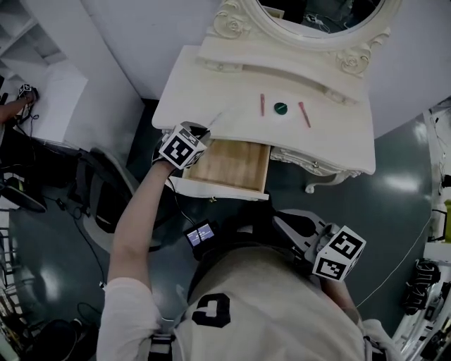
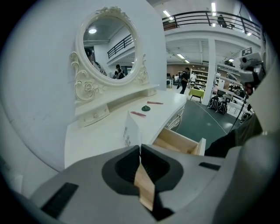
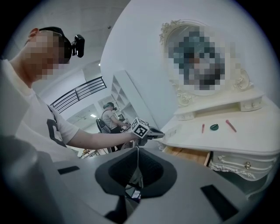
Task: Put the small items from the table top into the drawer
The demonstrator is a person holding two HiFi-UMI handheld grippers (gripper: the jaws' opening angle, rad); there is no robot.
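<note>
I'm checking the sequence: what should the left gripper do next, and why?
Probably swing the left gripper over the open drawer and let go: its jaws pinch a white card above the table top.

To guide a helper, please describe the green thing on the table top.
On the white dressing table with the oval mirror, three small items lie in a row. The green disc is the middle one, round, between two thin red sticks.

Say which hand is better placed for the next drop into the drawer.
Left. The left gripper grips a white card beside the open drawer; the right gripper is shut, empty, back by the person.
</note>
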